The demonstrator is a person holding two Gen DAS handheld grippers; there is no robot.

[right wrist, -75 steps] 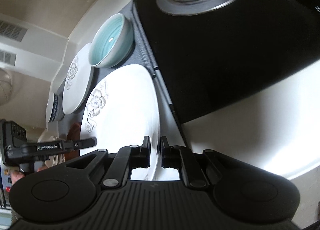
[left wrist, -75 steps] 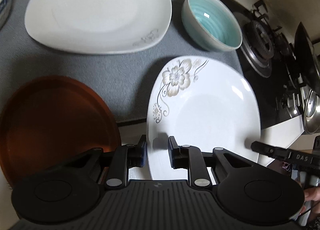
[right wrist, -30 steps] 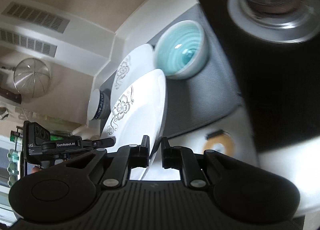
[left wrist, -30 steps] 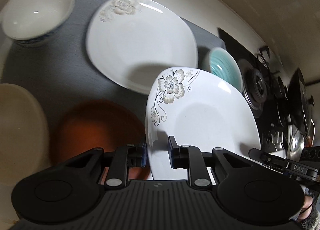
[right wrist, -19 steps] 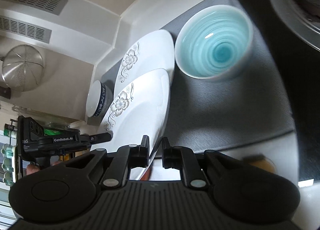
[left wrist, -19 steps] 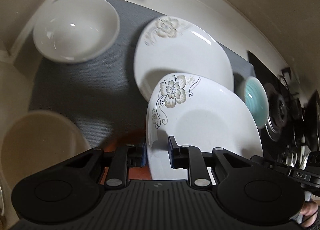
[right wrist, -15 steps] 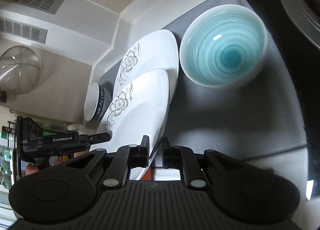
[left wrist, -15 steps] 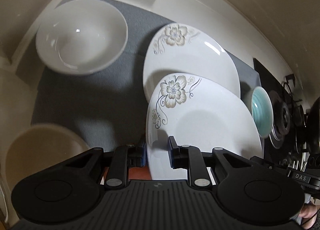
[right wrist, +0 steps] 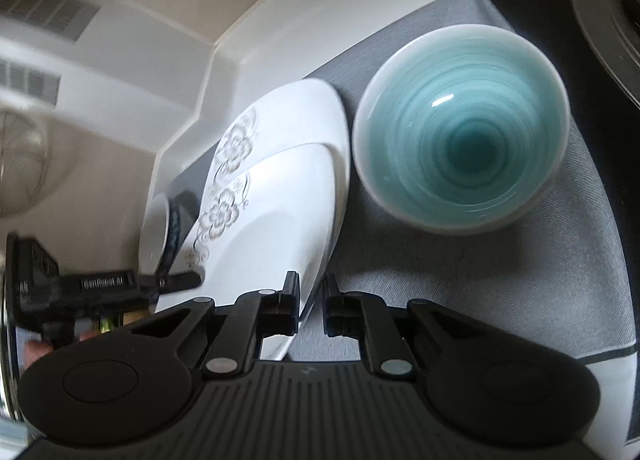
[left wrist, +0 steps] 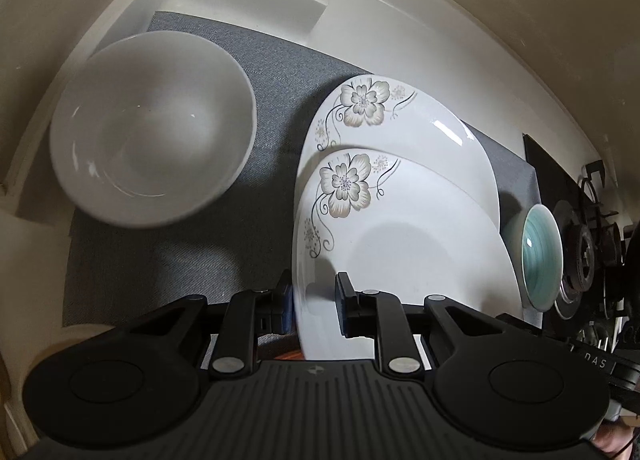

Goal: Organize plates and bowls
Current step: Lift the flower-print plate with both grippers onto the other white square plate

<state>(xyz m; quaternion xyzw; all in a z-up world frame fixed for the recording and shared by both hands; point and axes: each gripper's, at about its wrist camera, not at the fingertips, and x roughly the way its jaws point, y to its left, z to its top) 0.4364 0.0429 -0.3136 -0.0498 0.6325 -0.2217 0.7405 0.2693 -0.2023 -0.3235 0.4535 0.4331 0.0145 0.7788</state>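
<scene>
**Plate carried over its twin**

Where a second ago my plate [left wrist: 400, 244] hung above the orange dish, it now hovers over the matching plate [left wrist: 420, 132] on the mat [left wrist: 168, 260]. Left gripper [left wrist: 314, 306] and right gripper [right wrist: 310, 302] stay clamped on its rim. Stacking comes next; teal bowl [right wrist: 460, 148] sits just beside.

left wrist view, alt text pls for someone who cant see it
The left gripper is shut on the near rim of a white flowered plate, held over a matching plate on a grey mat. A plain white bowl sits to the left, a small teal bowl to the right, by a stove burner.
</scene>
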